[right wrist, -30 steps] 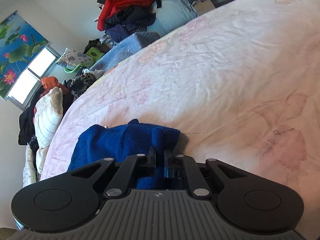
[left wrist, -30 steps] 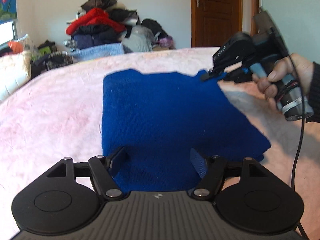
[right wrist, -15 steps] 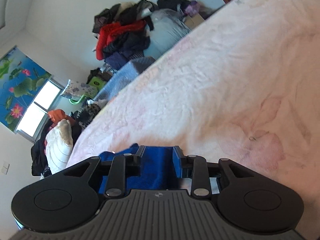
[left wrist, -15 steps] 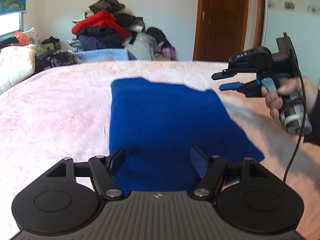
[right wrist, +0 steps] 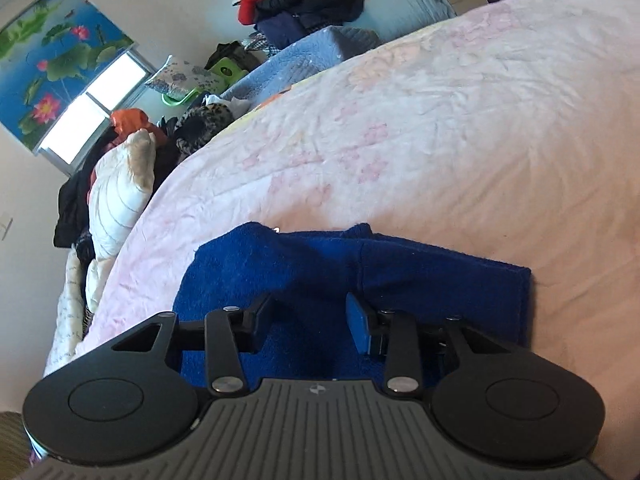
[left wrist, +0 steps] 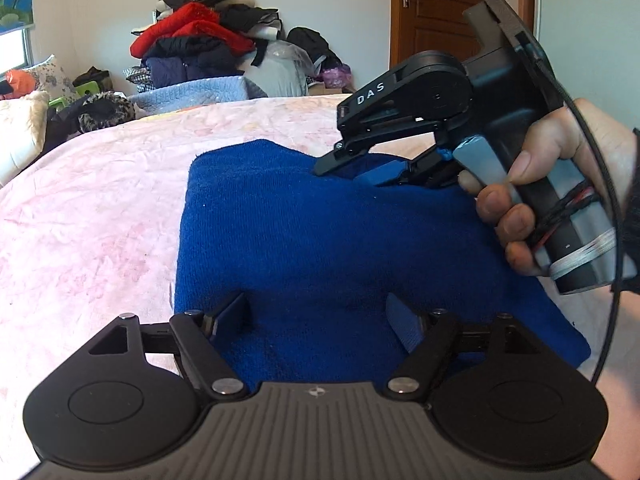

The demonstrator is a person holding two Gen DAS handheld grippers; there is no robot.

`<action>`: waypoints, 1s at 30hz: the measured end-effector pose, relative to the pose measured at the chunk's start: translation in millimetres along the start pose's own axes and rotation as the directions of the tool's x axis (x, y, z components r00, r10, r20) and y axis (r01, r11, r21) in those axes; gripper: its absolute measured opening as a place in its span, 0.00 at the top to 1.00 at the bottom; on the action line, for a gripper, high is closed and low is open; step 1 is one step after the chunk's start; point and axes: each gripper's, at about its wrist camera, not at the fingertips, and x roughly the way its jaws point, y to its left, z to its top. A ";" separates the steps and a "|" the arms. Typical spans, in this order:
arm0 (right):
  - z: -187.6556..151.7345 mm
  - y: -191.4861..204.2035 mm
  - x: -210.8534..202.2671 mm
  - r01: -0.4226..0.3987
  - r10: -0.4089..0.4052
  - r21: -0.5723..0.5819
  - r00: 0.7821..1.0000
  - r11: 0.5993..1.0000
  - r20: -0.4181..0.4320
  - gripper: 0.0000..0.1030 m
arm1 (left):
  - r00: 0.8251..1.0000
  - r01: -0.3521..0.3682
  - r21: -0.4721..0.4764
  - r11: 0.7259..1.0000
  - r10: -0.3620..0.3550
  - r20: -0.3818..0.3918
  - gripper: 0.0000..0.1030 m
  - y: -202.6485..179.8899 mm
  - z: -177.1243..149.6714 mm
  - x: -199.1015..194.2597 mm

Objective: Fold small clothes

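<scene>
A folded blue knit garment (left wrist: 320,236) lies flat on the pink bedspread (left wrist: 88,208). My left gripper (left wrist: 320,320) is open and empty, low over the garment's near edge. My right gripper (right wrist: 310,322) is open and empty, over the garment (right wrist: 440,280) near its far right part. In the left wrist view the right gripper (left wrist: 352,168) hovers just above the garment's far right corner, held by a hand (left wrist: 560,184).
A pile of clothes (left wrist: 200,40) in red, black and blue stands beyond the bed's far edge. Pillows and more clothes (right wrist: 120,184) lie at the left side. A wooden door (left wrist: 444,24) is at the back right.
My right gripper opened and let go of the garment's corner, which now lies flat. It then moved forward over the garment. My left gripper stayed open over the near edge.
</scene>
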 end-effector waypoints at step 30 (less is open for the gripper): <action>-106.4 -47.1 -144.5 -0.156 0.151 0.187 0.988 0.970 0.044 0.32 | 0.966 0.190 -0.501 0.844 -0.252 -0.060 0.24 99.6 -43.0 -48.0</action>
